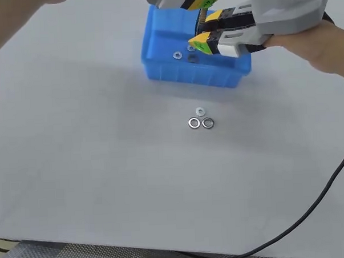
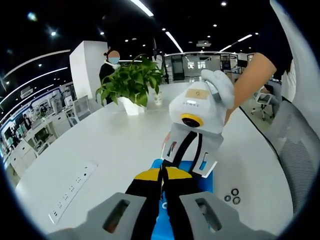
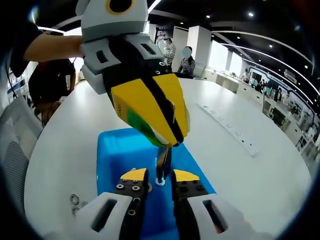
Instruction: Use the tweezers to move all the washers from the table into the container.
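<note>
1. Left gripper (image 2: 162, 175): I see its jaws clamped on the tweezers (image 3: 164, 166), tips pointing down into the container (image 1: 158, 69).
2. Right gripper (image 3: 160, 176): jaws narrowly apart, flanking the tweezers.
3. Three washers (image 1: 201, 121): on the table (image 1: 105, 166), toward its near edge from the container.

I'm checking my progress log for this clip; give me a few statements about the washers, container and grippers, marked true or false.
1. Three washers lie on the table, outside the container. True.
2. The container is empty. False: other washers lie inside it.
3. The left gripper is shut on the tweezers. True.
4. The right gripper grips a washer on the table. False: it hovers open above the container.
</note>
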`<control>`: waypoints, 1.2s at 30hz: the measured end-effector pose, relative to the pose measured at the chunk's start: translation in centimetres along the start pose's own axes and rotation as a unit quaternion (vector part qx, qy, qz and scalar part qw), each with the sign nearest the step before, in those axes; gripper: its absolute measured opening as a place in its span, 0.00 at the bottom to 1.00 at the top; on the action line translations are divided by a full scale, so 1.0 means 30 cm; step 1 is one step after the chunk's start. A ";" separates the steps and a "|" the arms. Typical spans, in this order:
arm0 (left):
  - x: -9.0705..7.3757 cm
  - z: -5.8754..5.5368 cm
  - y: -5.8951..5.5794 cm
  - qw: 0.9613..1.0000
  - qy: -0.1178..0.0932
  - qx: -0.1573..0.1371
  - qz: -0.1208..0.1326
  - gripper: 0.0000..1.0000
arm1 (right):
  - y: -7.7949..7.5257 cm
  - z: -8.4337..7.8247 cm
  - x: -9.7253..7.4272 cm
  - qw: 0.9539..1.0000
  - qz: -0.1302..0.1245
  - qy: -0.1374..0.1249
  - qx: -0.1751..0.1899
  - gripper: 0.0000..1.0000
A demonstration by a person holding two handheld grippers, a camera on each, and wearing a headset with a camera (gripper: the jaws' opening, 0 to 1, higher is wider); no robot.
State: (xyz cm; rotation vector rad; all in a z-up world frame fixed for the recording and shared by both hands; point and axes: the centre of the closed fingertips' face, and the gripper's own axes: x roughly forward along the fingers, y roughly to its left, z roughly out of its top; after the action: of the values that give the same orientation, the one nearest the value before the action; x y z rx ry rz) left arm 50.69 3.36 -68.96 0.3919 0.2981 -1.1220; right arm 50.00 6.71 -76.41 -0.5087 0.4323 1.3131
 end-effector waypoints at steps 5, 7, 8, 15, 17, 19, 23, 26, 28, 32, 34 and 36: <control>-0.017 0.024 0.012 1.000 -0.005 0.006 0.008 0.05 | 0.011 0.002 -0.014 1.000 0.004 0.003 0.006 0.25; -0.025 0.031 0.017 1.000 -0.006 0.004 0.011 0.05 | 0.020 0.003 -0.022 1.000 0.010 0.004 0.010 0.29; -0.033 0.037 0.019 1.000 -0.007 0.001 0.013 0.05 | 0.013 0.000 -0.024 1.000 0.010 0.002 0.012 0.30; -0.092 0.084 0.010 0.999 -0.024 -0.011 0.025 0.05 | -0.005 0.017 -0.065 1.000 -0.009 -0.010 0.027 0.40; -0.108 0.097 0.004 0.999 -0.028 -0.011 0.030 0.05 | -0.006 0.030 -0.084 0.999 -0.025 -0.020 0.024 0.47; -0.123 0.110 -0.007 0.999 -0.032 -0.011 0.033 0.05 | -0.005 0.038 -0.107 0.999 -0.036 -0.027 0.026 0.53; -0.146 0.133 -0.037 0.999 -0.032 -0.002 0.033 0.05 | 0.008 0.042 -0.157 0.998 -0.049 -0.036 0.028 0.55; -0.160 0.146 -0.062 0.999 -0.034 0.001 0.032 0.05 | 0.017 0.036 -0.207 0.996 -0.063 -0.044 0.038 0.59; -0.169 0.151 -0.081 0.999 -0.034 0.004 0.031 0.05 | 0.031 0.025 -0.235 0.996 -0.066 -0.046 0.046 0.59; -0.185 0.161 -0.127 0.999 -0.040 0.012 0.031 0.05 | 0.060 -0.020 -0.295 0.994 -0.085 -0.041 0.061 0.66; -0.192 0.160 -0.153 0.999 -0.040 0.009 0.028 0.05 | 0.074 -0.051 -0.320 0.993 -0.089 -0.040 0.072 0.70; -0.199 0.155 -0.186 0.999 -0.039 0.007 0.024 0.05 | 0.104 -0.061 -0.328 0.992 -0.088 -0.039 0.086 0.71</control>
State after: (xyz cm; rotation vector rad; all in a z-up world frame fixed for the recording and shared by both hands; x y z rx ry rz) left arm 43.34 4.00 -63.14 0.3658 0.2119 -1.0901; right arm 44.91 -1.66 -72.63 -0.3422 0.4225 1.1098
